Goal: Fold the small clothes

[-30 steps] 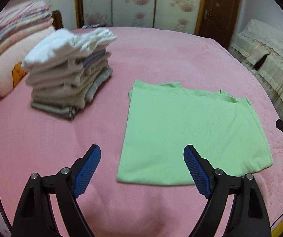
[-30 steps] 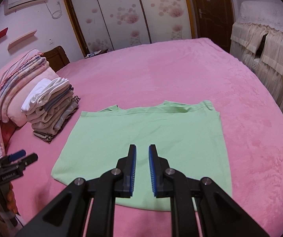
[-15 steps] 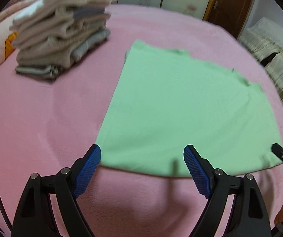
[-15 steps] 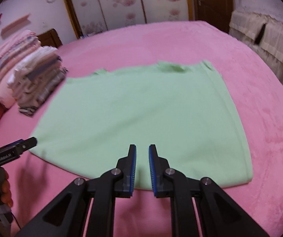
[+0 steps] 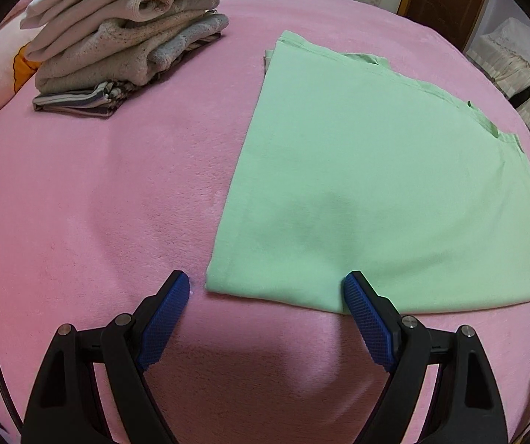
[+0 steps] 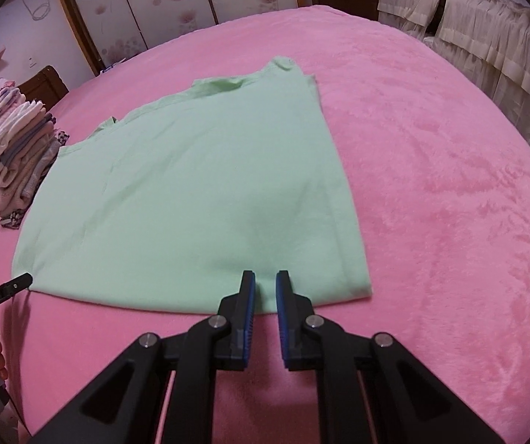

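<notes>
Both grippers have dropped to the green garment's near hem since a second ago.
One green garment (image 5: 383,192) lies flat on the pink bed (image 6: 449,170); left gripper (image 5: 266,290) fingers wide apart astride its near-left corner, right gripper (image 6: 265,283) fingers closing (nearly together) at the near hem; one folded stack (image 5: 124,37) far left, open bed right.

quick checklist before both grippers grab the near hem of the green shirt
1. Light green cotton shirt lies flat on the pink fleece bedspread: ok.
2. Left gripper open, straddling the near-left hem corner: ok.
3. Right gripper at the near hem, jaws narrow and closing; cloth between the pads: cannot tell.
4. Either gripper already holding the hem: not ok.
5. Stack of folded pale knit clothes apart from the shirt: ok.
6. Bedspread beyond the collar bare for the fold: ok.
</notes>
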Demonstrator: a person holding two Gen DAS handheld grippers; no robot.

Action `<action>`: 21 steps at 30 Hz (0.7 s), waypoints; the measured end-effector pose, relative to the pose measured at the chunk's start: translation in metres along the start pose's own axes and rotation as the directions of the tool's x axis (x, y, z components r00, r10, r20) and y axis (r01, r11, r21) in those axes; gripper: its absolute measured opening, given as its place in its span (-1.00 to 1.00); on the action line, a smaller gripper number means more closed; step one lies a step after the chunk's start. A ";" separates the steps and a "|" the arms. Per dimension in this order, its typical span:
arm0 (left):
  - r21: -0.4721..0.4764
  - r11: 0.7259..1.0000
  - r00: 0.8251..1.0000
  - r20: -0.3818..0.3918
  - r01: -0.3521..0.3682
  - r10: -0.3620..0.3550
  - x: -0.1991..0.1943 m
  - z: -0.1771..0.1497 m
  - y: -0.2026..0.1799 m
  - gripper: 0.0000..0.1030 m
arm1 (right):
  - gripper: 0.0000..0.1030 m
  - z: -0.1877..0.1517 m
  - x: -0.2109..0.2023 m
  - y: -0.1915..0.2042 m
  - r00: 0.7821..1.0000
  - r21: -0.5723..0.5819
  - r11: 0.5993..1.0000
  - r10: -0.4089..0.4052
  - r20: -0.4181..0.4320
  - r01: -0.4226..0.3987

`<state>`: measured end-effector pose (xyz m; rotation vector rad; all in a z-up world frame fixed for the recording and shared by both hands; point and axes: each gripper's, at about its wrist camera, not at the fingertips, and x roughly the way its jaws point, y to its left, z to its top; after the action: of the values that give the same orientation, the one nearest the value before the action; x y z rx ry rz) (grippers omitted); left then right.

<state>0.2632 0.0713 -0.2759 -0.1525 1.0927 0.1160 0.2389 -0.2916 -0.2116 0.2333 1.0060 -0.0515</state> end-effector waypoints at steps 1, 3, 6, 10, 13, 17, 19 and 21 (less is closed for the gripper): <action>0.008 1.000 1.000 -0.003 -0.013 0.013 -0.005 0.002 -0.002 0.65 | -0.81 0.003 -0.003 0.001 1.000 -0.006 1.000 0.005 0.007 -0.005; 0.027 1.000 1.000 0.023 -0.011 0.010 -0.014 0.009 -0.005 0.65 | -0.81 0.012 -0.011 0.006 0.999 -0.022 1.000 0.017 0.028 -0.017; 0.086 0.996 0.996 0.085 -0.003 -0.005 -0.030 0.032 -0.017 0.65 | -0.81 0.038 -0.018 0.014 0.997 -0.050 0.998 0.041 0.067 -0.038; 0.178 0.984 0.987 0.151 0.021 -0.049 -0.032 0.083 -0.044 0.65 | -0.81 0.087 -0.010 0.019 0.992 -0.080 0.995 0.071 0.108 -0.062; 0.234 0.972 0.983 0.167 0.032 -0.072 -0.014 0.122 -0.064 0.65 | -0.81 0.127 0.012 0.017 0.990 -0.079 0.994 0.086 0.109 -0.078; 0.243 0.969 0.984 0.155 0.043 -0.083 0.019 0.172 -0.083 0.65 | -0.81 0.175 0.052 0.010 0.991 -0.042 0.993 0.113 0.073 -0.110; 0.210 0.976 0.986 0.141 0.061 -0.092 0.035 0.191 -0.087 0.65 | -0.81 0.190 0.070 0.006 0.989 -0.014 0.990 0.140 0.056 -0.140; 0.161 0.984 0.990 0.105 0.074 -0.092 0.056 0.207 -0.086 0.65 | -0.81 0.203 0.090 0.002 0.984 0.026 0.984 0.177 0.034 -0.178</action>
<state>0.4837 0.0254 -0.2265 -0.0489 0.9779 -0.0363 0.4561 -0.3281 -0.1824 0.3475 0.9504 0.0924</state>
